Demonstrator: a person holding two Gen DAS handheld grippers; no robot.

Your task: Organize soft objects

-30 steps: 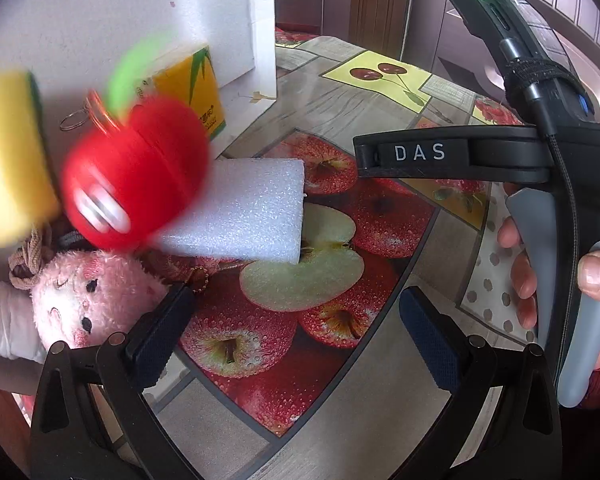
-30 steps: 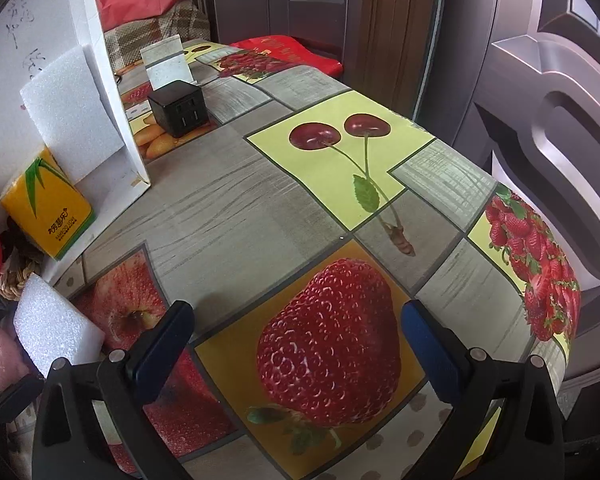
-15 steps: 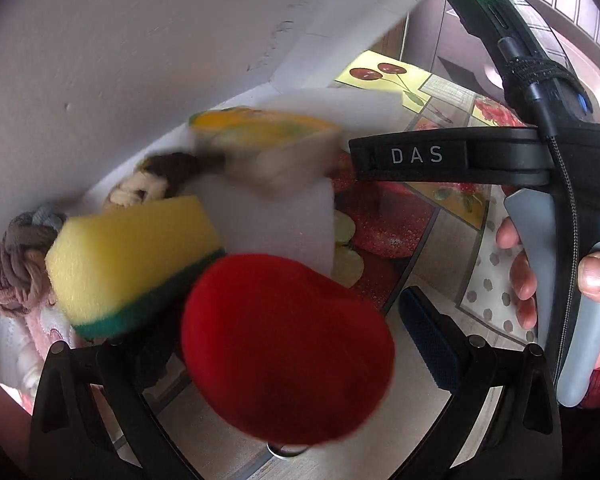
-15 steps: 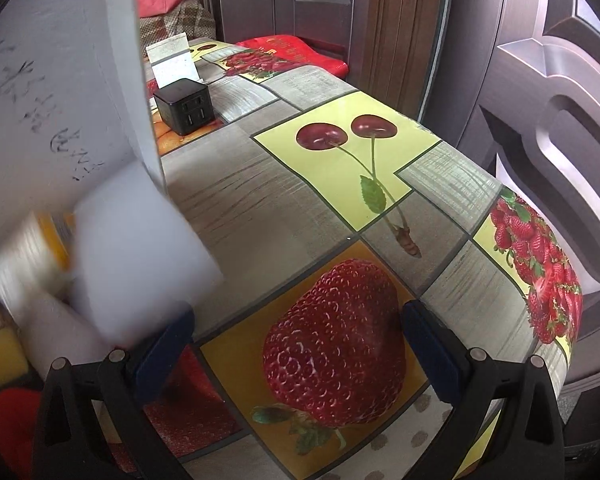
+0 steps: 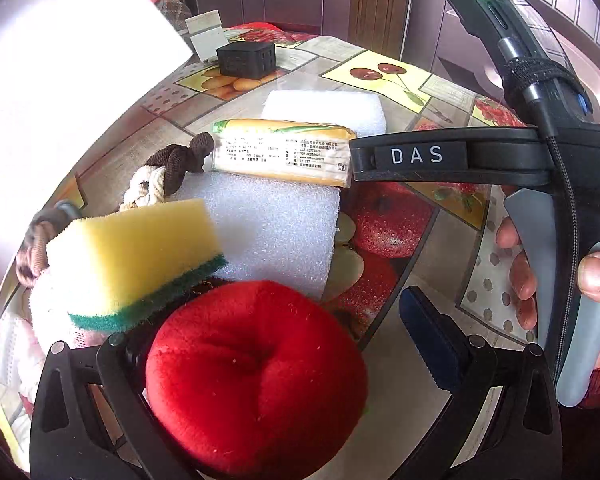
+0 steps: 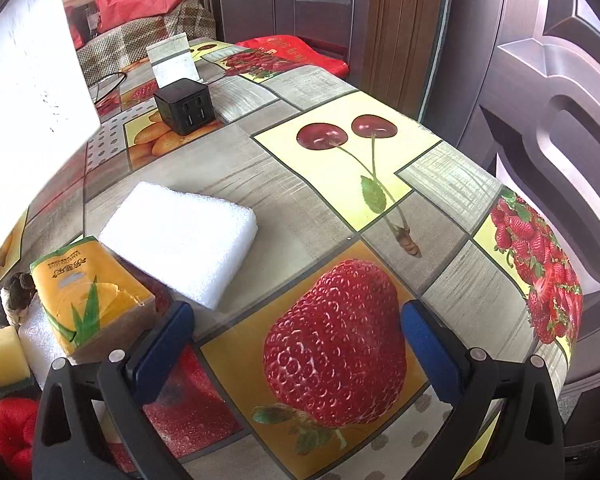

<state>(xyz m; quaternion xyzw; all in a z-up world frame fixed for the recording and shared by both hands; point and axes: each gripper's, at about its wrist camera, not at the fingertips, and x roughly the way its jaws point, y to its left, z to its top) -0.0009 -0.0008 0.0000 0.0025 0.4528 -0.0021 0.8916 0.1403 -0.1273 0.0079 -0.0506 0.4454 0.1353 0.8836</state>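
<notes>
- Since a second ago the soft things have tumbled out of the white box (image 5: 60,92) onto the surface (image 6: 284,184); the box, which stood upright holding them, now hangs tilted and lifted at the left of both views.
- Red apple plush (image 5: 256,376) lies right at the left gripper (image 5: 276,344), between its jaws, which stand wide; contact with the pads cannot be told. Half a second ago it was blurred in mid-fall; now it is sharp and at rest.
- Yellow-and-green sponge (image 5: 140,256) rests tilted on a white plush and against a white foam block (image 5: 276,232).
- Yellow tissue pack (image 5: 284,152) lies across the far edge of that foam block, touching a brown-and-cream knotted rope (image 5: 168,172).
- A second foam block (image 6: 180,236) lies flat beyond the pack, apart from the heap.
- Right gripper (image 6: 296,344): jaws wide, nothing between them, hovering over the strawberry print; the tissue pack sits just beside its left finger.
- Black cube charger (image 6: 184,106) stands well apart at the back.
- Judgement: the emptying is done and sorting has not begun; the apple plush looks the nearest first pick for the left gripper.
</notes>
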